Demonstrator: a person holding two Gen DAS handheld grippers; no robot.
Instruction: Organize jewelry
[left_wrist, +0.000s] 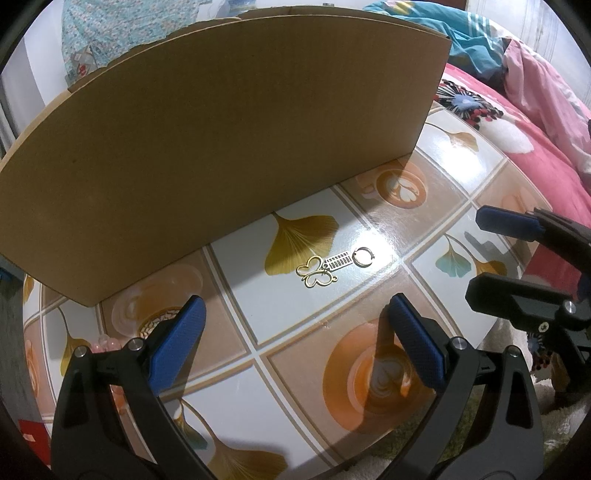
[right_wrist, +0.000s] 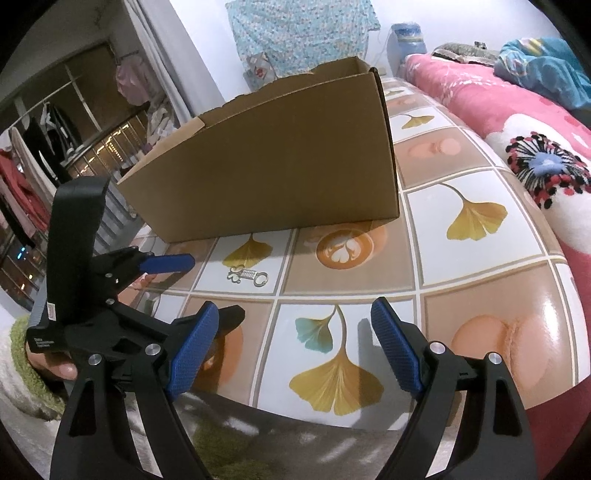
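Both your grippers hang open and empty: left gripper, right gripper. The butterfly charm, perhaps ring-tipped, lies on the table, just near the cardboard box.

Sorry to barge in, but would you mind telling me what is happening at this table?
A person is holding a two-finger tool in each hand over a table with a patterned cover, about to sort jewelry. Three small pieces lie in a row on it: a gold butterfly charm, a small barred clip and a ring. A cardboard box stands just behind them. The left tool and right tool are both open and empty, and nothing has been picked up yet.
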